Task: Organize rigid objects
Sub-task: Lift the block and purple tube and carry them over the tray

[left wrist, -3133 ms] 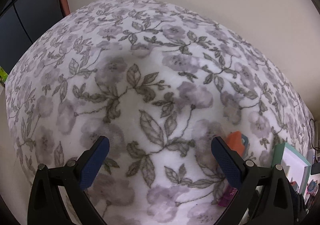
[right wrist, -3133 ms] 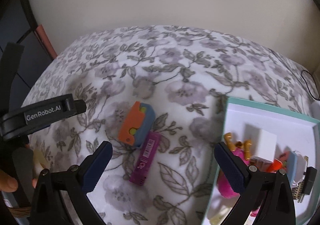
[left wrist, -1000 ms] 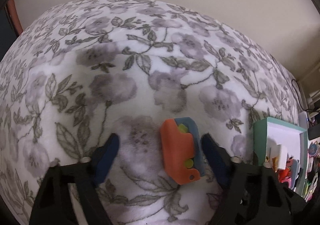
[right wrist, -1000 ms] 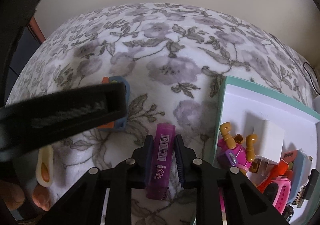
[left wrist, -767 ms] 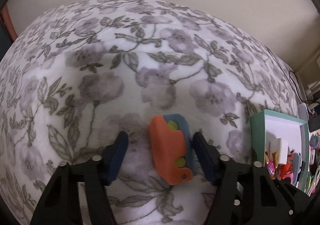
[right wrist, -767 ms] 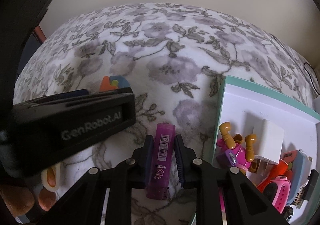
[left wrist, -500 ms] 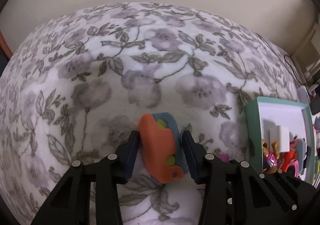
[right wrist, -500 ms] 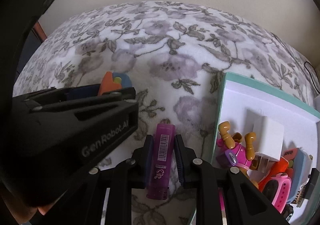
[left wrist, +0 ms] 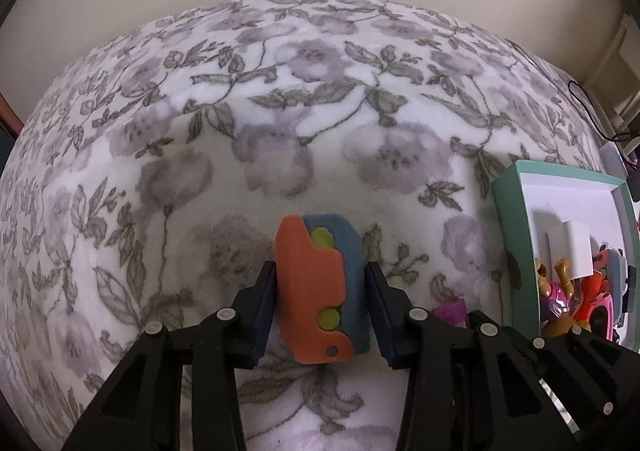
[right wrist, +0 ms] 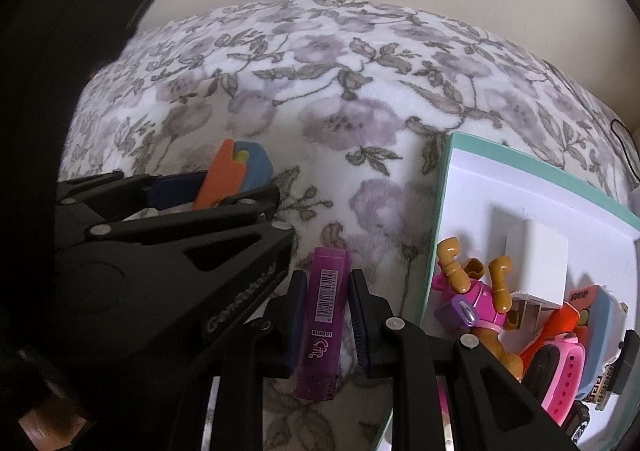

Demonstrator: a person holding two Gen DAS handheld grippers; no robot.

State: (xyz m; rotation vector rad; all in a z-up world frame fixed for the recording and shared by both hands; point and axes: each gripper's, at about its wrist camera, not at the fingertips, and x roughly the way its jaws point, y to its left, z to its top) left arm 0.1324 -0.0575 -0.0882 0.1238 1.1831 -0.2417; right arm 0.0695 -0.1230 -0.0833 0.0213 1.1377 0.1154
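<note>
My left gripper (left wrist: 320, 279) is shut on an orange and blue toy block (left wrist: 320, 291) with yellow-green dots, on the floral blanket (left wrist: 280, 111). The block also shows in the right wrist view (right wrist: 236, 175), held between the left gripper's fingers (right wrist: 176, 187). My right gripper (right wrist: 326, 291) is shut on a purple stick-shaped tube (right wrist: 324, 327) with a barcode. A teal-rimmed white box (right wrist: 444, 211) stands at the right, also in the left wrist view (left wrist: 508, 211).
The box holds a white charger cube (right wrist: 536, 263), a pink toy figure with tan legs (right wrist: 476, 295), a pink watch (right wrist: 560, 375) and other small items. A black cable (left wrist: 588, 107) lies at the far right. A beige wall stands behind the bed.
My left gripper has closed onto the orange and blue block. My right gripper keeps its hold on the purple tube. The left gripper has come closer to the right one.
</note>
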